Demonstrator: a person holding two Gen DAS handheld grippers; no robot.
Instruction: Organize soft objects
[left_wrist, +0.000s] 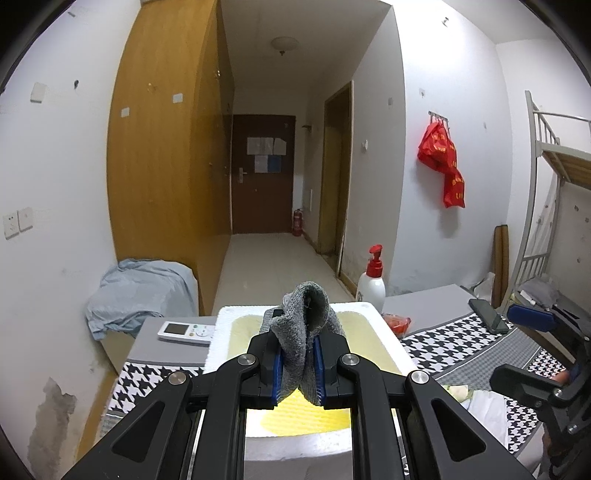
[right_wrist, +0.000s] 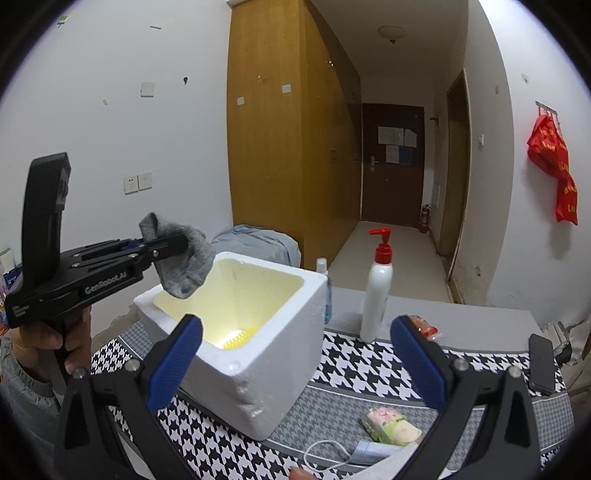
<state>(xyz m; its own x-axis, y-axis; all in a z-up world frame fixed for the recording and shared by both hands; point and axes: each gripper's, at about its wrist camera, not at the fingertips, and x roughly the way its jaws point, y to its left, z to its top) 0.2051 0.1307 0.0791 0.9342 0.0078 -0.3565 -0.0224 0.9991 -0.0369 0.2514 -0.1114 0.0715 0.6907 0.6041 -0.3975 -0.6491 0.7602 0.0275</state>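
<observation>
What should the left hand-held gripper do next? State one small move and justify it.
Probably lower a little, then open. The left hand-held gripper is shut on the sock, which hangs above the near-left rim of the open foam box, not yet inside. The right hand-held gripper is open, holding nothing.

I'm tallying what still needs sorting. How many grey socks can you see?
1: the grey sock is clamped in the left tool, hanging over the white foam box. More could be hidden inside the box.
</observation>
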